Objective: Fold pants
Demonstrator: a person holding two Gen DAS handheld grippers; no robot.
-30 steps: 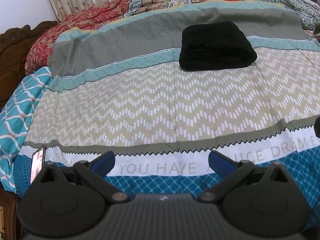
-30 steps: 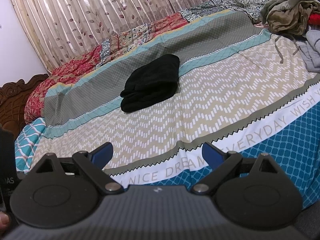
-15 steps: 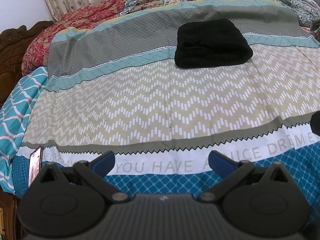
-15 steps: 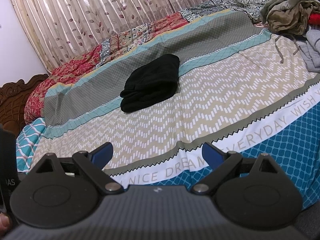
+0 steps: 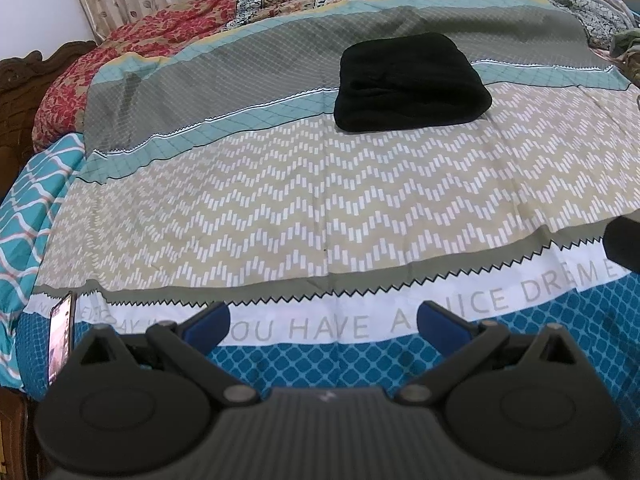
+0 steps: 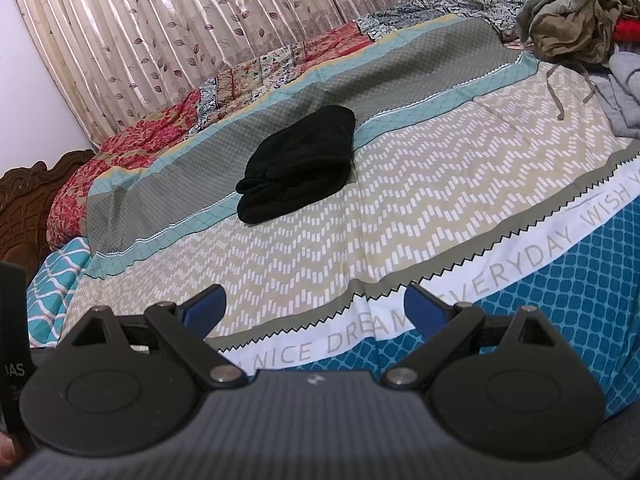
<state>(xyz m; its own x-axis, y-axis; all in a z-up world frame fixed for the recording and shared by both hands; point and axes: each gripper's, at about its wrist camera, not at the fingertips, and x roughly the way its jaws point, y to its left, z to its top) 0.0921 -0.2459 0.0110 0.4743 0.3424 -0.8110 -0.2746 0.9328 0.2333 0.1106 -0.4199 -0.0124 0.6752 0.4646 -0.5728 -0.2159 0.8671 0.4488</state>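
Black folded pants (image 5: 412, 82), beyond left gripper (image 5: 324, 320)

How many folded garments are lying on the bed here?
1: folded black pants sit mid-bed on the sheet's grey and teal bands. An unfolded clothes pile lies at the far right corner; more could be hidden there.
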